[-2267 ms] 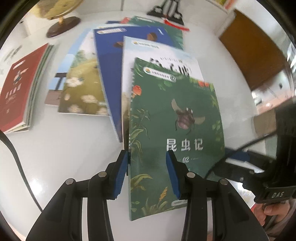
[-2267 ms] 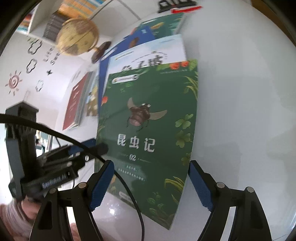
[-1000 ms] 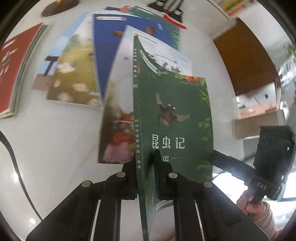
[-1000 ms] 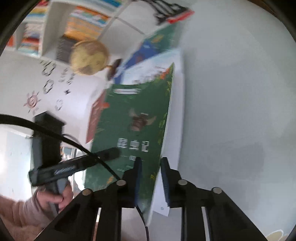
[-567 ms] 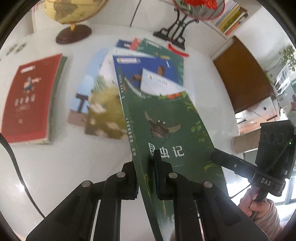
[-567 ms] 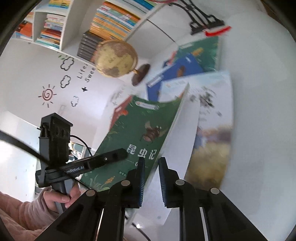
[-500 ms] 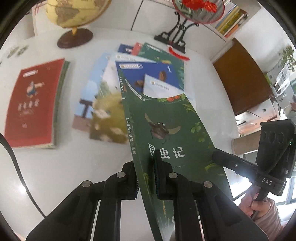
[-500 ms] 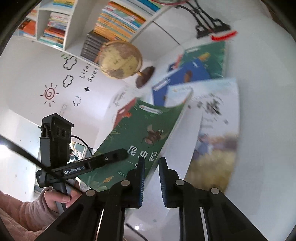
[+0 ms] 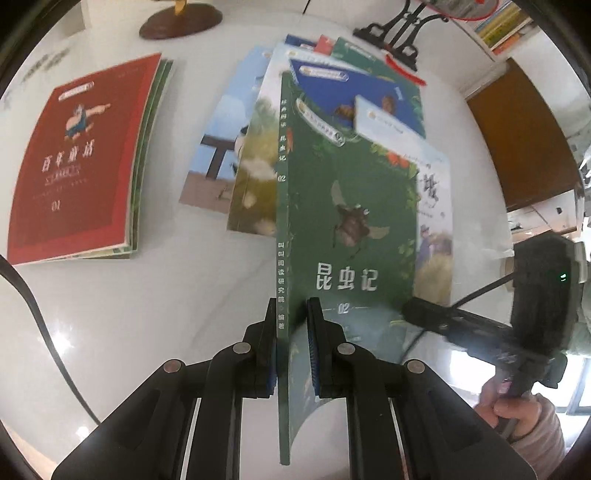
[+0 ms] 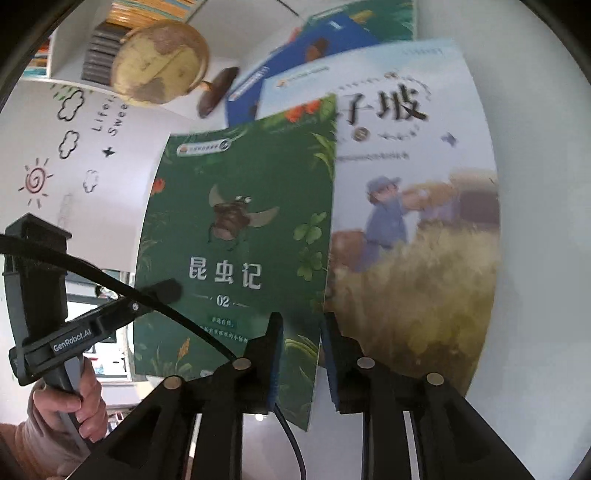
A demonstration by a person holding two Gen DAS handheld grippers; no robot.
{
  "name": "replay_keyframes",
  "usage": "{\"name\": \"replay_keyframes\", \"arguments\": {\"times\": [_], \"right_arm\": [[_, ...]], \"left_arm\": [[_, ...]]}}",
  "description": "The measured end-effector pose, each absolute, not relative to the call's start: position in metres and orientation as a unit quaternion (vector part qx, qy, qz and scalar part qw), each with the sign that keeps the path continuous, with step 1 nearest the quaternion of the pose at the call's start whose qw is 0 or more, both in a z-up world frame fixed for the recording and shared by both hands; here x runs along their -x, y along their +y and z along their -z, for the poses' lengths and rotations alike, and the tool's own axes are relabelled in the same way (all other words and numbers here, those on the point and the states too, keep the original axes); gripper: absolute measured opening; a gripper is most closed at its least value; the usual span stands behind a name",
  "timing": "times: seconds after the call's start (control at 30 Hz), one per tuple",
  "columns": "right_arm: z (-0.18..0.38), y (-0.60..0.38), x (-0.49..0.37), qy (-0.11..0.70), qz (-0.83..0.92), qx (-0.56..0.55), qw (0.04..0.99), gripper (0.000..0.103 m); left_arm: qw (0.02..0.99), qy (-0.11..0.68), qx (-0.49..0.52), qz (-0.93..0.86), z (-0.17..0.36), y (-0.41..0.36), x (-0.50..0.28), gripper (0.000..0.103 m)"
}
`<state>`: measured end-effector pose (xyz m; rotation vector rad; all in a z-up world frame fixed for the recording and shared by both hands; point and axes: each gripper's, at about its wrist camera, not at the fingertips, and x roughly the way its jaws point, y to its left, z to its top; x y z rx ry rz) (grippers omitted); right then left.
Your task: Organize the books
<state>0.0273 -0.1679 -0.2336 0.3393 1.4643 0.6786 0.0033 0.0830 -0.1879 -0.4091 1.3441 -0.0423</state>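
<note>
A green book with a beetle on its cover (image 9: 343, 206) is held off the white table, its spine toward the left. My left gripper (image 9: 291, 325) is shut on its spine edge. My right gripper (image 10: 301, 334) grips the opposite edge of the same book (image 10: 236, 236); its jaws show a small gap around the cover. A stack of books with a red cover on top (image 9: 77, 162) lies on the table at the left. A fan of loose books (image 9: 258, 155) lies behind the held one.
A white book with a farmer picture (image 10: 417, 206) lies on the table right under the held book. A globe on a brown base (image 10: 162, 62) stands at the back. A black stand (image 9: 395, 33) is at the far edge. A bookshelf (image 10: 74, 44) is behind.
Both grippers closed on the green book and lifted it off the pile. In the last half second it has tipped more upright and swung slightly left.
</note>
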Motion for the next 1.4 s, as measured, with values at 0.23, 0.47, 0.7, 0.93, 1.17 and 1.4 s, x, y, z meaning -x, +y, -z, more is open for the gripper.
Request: {"name": "replay_keyframes", "arguments": {"times": [0.23,0.47,0.7,0.93,1.17,1.4], "right_arm": [[0.234,-0.183,-0.022,0.657,-0.285,-0.2,0.668,0.038],[0.237,-0.191,-0.004,0.669,-0.288,-0.214,0.651,0.041],[0.24,-0.181,-0.008,0.658,-0.318,-0.227,0.644,0.044],[0.215,-0.176,0.004,0.601,-0.391,-0.217,0.662,0.01],[0.198,-0.134,0.001,0.595,-0.381,-0.126,0.696,0.01],[0.166,-0.103,-0.009,0.57,-0.41,-0.103,0.705,0.009]], "left_arm": [[0.752,0.632,0.188,0.021,0.207,0.091,-0.006,0.016],[0.748,0.638,0.181,0.026,0.216,0.093,-0.009,0.024],[0.743,0.639,0.194,0.032,0.223,0.103,-0.01,0.027],[0.744,0.633,0.212,0.023,0.218,0.119,-0.007,0.023],[0.781,0.598,0.183,0.003,0.189,0.139,0.0,0.013],[0.809,0.566,0.159,-0.014,0.153,0.17,-0.004,0.013]]}}
